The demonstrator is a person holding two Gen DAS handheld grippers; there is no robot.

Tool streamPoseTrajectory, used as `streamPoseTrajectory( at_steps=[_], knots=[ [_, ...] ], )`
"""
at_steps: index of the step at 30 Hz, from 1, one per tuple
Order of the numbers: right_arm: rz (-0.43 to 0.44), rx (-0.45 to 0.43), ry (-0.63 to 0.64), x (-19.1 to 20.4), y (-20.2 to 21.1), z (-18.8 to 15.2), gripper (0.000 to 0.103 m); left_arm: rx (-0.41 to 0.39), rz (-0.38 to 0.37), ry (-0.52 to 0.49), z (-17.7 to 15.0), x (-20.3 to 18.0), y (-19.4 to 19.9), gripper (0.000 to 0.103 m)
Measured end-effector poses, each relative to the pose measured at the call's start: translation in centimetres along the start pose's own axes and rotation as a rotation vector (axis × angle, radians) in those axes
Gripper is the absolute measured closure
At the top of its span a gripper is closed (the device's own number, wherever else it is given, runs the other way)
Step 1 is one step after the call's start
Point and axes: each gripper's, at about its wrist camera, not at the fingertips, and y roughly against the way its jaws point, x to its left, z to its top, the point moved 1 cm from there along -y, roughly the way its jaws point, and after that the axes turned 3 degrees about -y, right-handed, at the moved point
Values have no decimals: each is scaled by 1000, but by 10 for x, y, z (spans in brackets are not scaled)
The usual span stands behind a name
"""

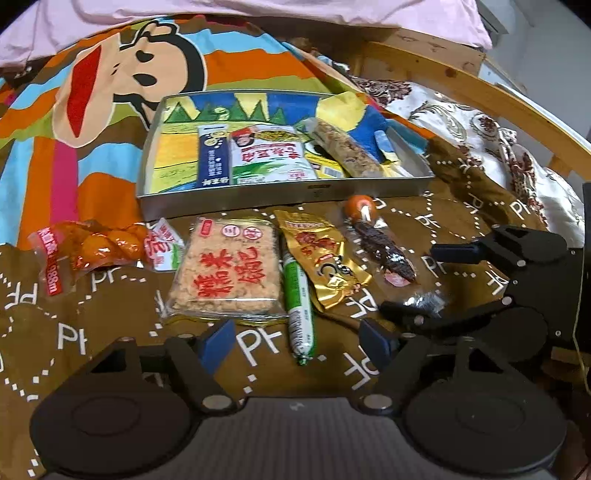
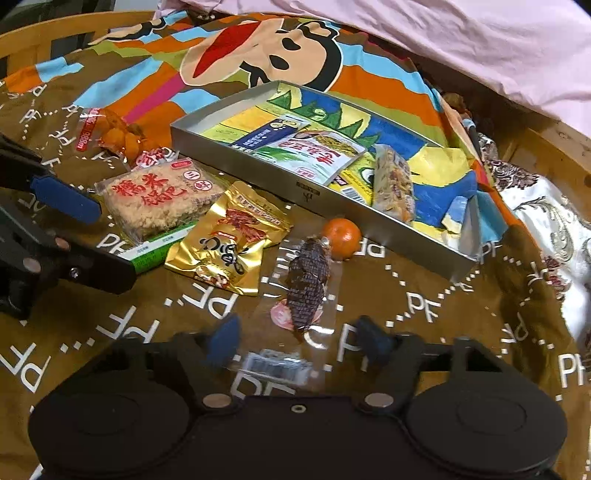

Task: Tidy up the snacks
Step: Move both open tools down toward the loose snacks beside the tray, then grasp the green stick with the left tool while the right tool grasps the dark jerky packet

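Note:
My left gripper [image 1: 297,339] is open low over the brown blanket, and the near end of a green sausage stick [image 1: 299,306] lies between its blue pads without touching them. My right gripper [image 2: 297,339] is also open, straddling the near end of a clear packet of dark dried snack [image 2: 306,288]. In the left wrist view the right gripper [image 1: 428,282] sits to the right, by that dark snack packet [image 1: 384,254]. A metal tray [image 1: 280,192] beyond holds a blue box, a green-white packet and a grain bar.
Loose on the blanket are a rice cracker pack [image 1: 225,273], a gold packet [image 1: 325,258], a small orange [image 1: 360,206] and an orange snack bag [image 1: 96,247]. A wooden bed rail [image 1: 480,88] and a pink cover [image 1: 258,11] lie behind.

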Motion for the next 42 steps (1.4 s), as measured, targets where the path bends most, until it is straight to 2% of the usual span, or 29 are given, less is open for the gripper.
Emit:
streamPoseTrajectory(
  at_steps=[1,2,3,4,9,14,18,24,27,28,29,31,37,42],
  knots=[
    [-8,5,1,0,1,0,51,0,-6,-4,0,-1,-1,31],
    [-15,11,0,-1,1,0,51,0,-12,-8,0,-2,-1,34],
    [-20,16,-3,-2,1,0,55,0,-22,-14,0,-3,-2,41],
    [-24,22,-8,-4,1,1,63,2,-29,-21,-1,-4,-4,46],
    [-23,36,-46,-14,3,1,62,-9,-47,-65,0,-10,-10,52],
    [-29,20,-69,-21,-1,0,47,-20,-49,-69,4,-10,-20,56],
    [-24,0,-79,-24,-5,0,42,-18,-22,-68,9,-9,-28,67],
    [-17,-42,-46,-21,-15,3,31,4,2,-68,15,-6,-38,69],
    [10,-37,-89,-25,-22,5,32,13,5,-69,15,-6,-42,69],
    [18,-34,-103,-26,-23,6,34,15,5,-68,16,-6,-43,69],
    [27,-32,-115,-27,-23,6,40,15,5,-67,15,-6,-43,69],
    [36,-29,-121,-27,-22,7,51,17,16,-67,15,-7,-43,82],
    [20,-6,-113,-22,-16,6,52,33,8,15,13,-1,-40,83],
    [36,55,-170,-27,-2,-1,52,72,0,80,3,-3,-27,83]
  ],
)
